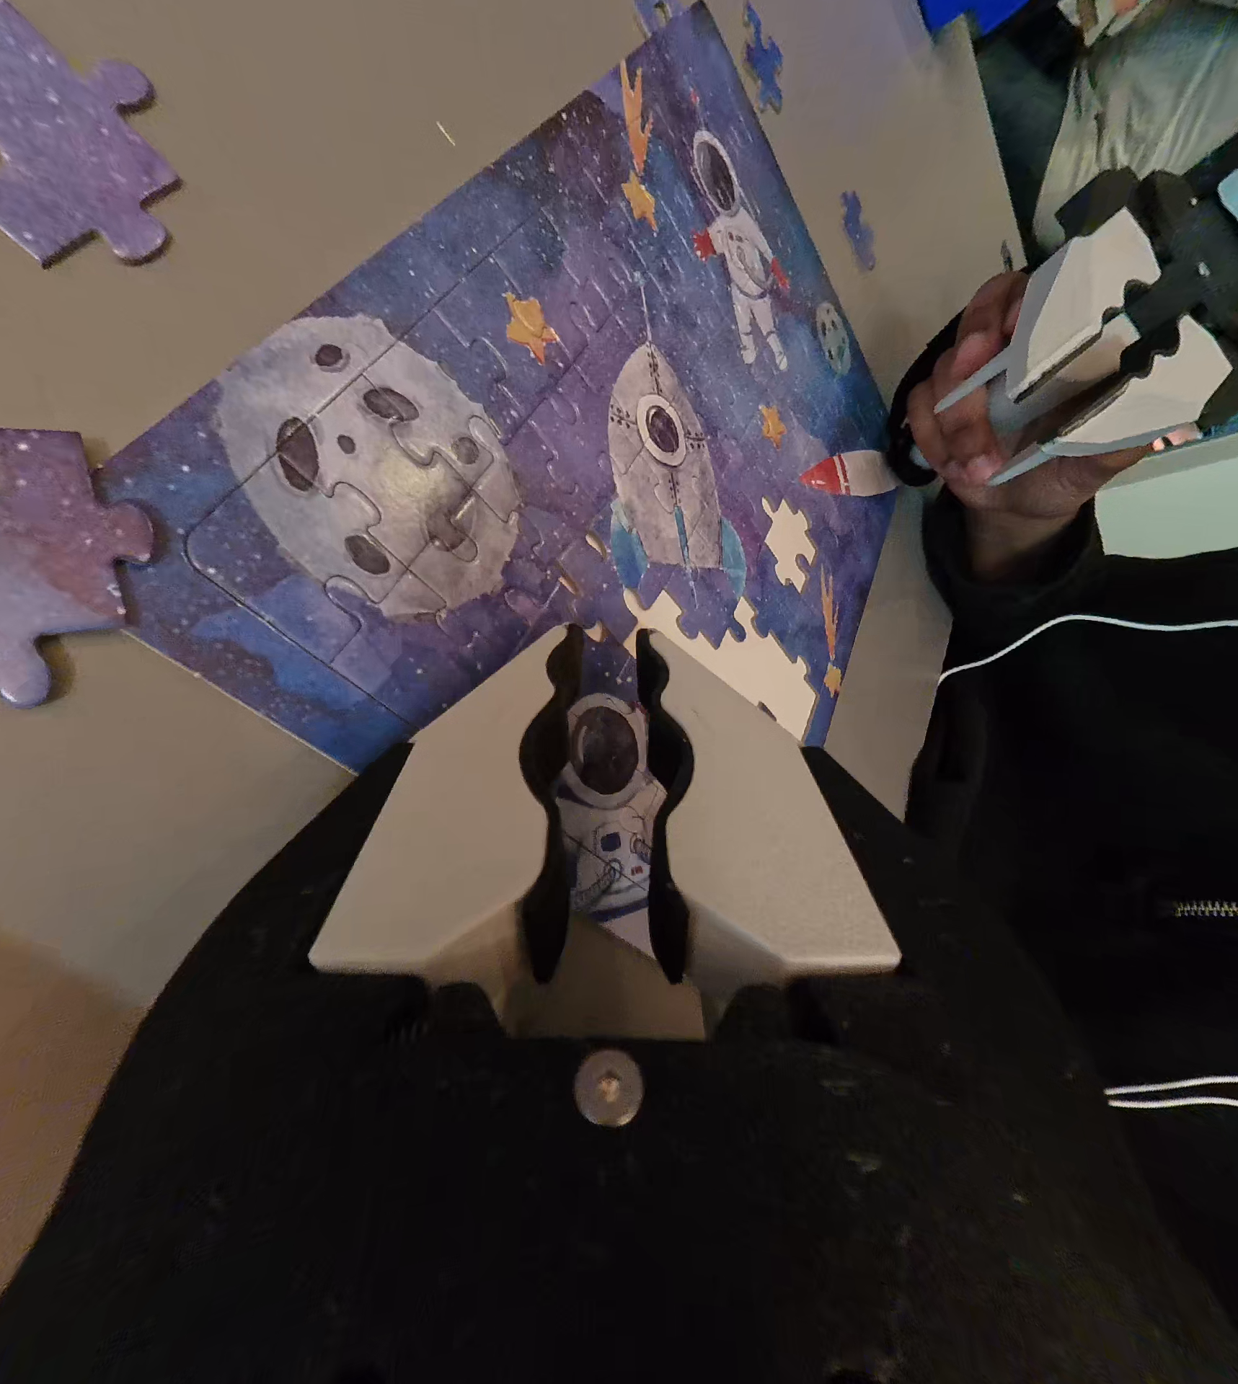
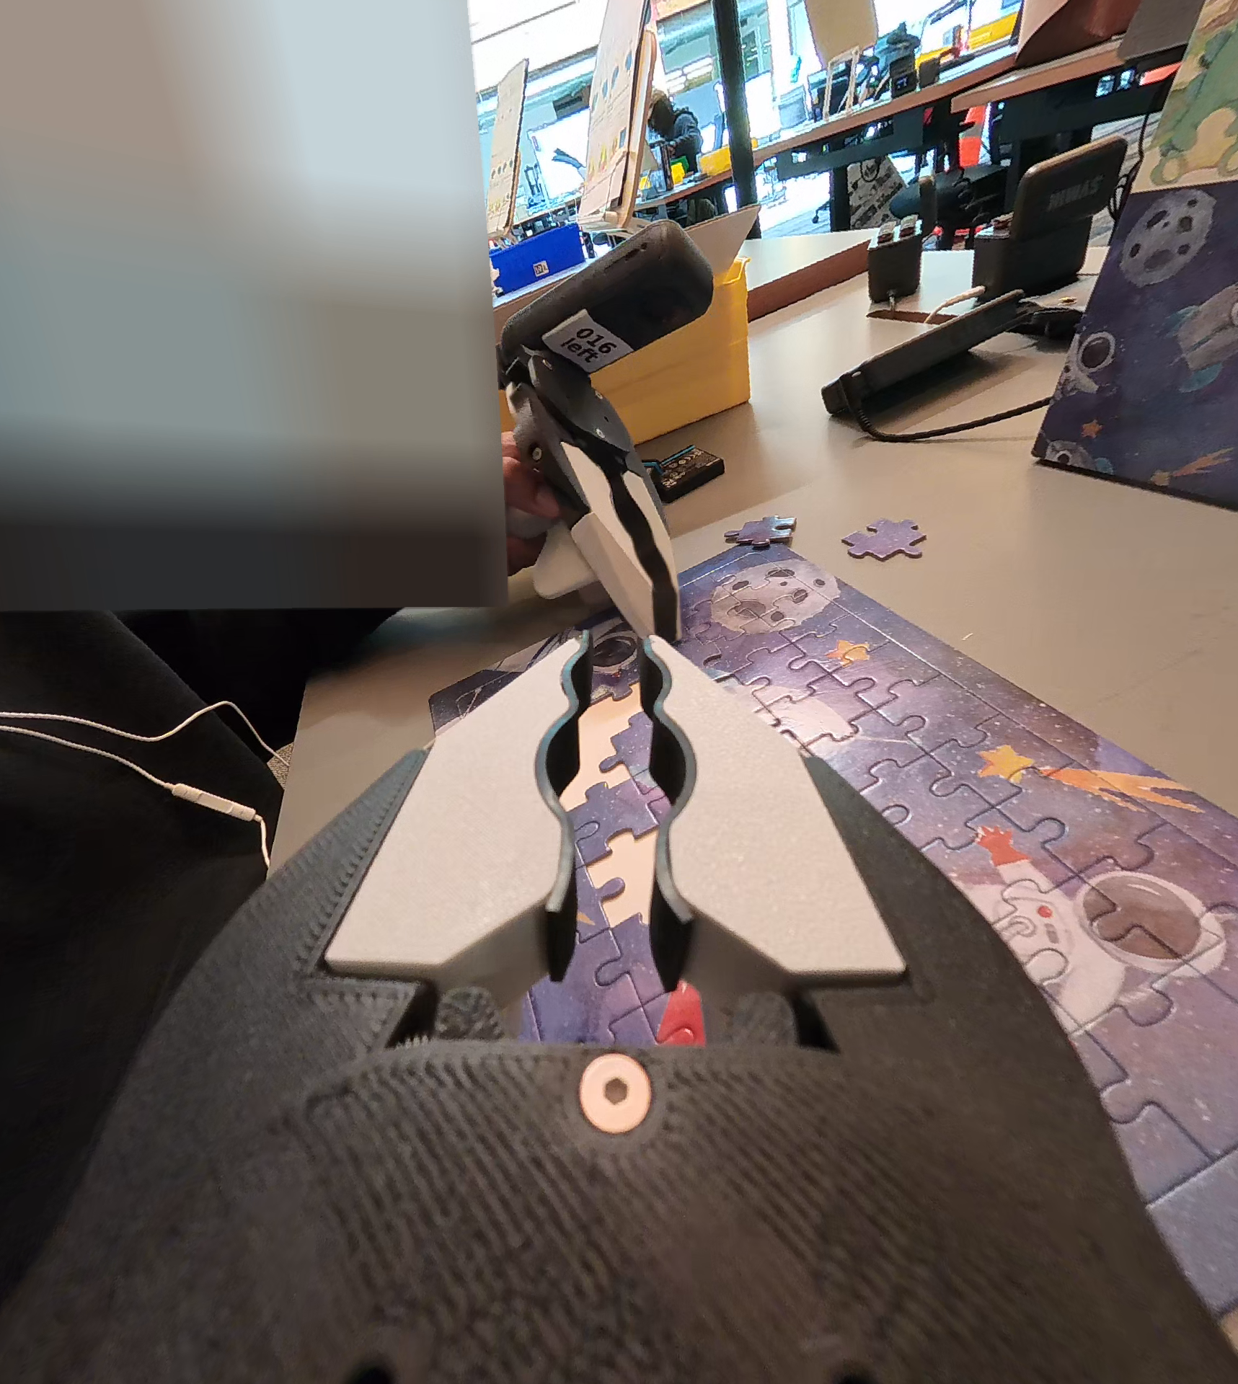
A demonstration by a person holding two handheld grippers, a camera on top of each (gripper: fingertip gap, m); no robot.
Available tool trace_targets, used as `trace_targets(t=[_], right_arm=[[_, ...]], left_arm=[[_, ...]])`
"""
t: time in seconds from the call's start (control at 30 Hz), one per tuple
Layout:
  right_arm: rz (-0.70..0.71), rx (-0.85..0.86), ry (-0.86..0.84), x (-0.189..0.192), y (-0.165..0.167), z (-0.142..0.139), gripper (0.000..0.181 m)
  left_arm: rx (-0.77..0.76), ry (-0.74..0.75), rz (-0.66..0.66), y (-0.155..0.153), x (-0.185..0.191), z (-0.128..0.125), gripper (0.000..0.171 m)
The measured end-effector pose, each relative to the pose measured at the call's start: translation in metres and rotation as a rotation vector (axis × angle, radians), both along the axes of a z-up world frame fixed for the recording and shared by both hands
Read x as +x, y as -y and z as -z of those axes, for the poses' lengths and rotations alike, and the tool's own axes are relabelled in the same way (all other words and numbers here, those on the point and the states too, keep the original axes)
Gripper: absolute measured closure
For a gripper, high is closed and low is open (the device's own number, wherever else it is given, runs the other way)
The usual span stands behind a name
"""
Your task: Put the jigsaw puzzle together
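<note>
Left wrist view, nearest first: the left gripper (image 1: 604,644) hangs over the bottom edge of the flat cardboard space-scene jigsaw puzzle (image 1: 451,419), its fingers nearly together with a narrow slot between them. Whether they pinch the astronaut-printed piece (image 1: 604,794) seen through that slot, or merely hover above it, I cannot tell. Just past the tips, toward 1 o'clock, lies the white uncovered gap (image 1: 720,636) in the picture.

For a clean fit, I judge the astronaut piece should be squared to its neighbours' tabs, lowered flat, then pressed down rather than slid.

Farther out at 9 and 11 o'clock, two loose purple starry pieces (image 1: 24,547) (image 1: 61,142) lie on the beige table (image 1: 301,150). At 3 o'clock the right gripper (image 1: 975,449), fingers slightly apart and empty, rests at the puzzle's edge by the red-tipped rocket (image 1: 844,473).
</note>
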State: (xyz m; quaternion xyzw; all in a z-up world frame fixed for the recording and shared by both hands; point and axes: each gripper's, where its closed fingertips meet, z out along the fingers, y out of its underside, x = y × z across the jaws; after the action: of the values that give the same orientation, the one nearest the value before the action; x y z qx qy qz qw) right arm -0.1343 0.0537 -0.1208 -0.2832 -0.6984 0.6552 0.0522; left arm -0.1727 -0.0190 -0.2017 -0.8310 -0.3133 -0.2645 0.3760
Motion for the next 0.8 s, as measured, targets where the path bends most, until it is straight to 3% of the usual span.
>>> trace_targets(t=[0.2, 0.4, 0.5, 0.8], right_arm=[[0.0, 0.0, 0.001, 0.0, 0.0, 0.0, 0.171], [-0.002, 0.002, 0.003, 0.0, -0.003, -0.002, 0.171], [-0.002, 0.004, 0.0, 0.001, -0.005, -0.005, 0.171], [0.0, 0.004, 0.001, 0.002, -0.015, -0.005, 0.171]], left_arm=[[0.003, -0.077, 0.0, -0.003, -0.004, -0.003, 0.154], [-0.002, -0.348, 0.012, -0.018, -0.015, -0.008, 0.12], [-0.089, -0.501, 0.067, -0.017, -0.015, -0.002, 0.119], [-0.032, -0.529, 0.167, -0.025, 0.0, -0.003, 0.116]])
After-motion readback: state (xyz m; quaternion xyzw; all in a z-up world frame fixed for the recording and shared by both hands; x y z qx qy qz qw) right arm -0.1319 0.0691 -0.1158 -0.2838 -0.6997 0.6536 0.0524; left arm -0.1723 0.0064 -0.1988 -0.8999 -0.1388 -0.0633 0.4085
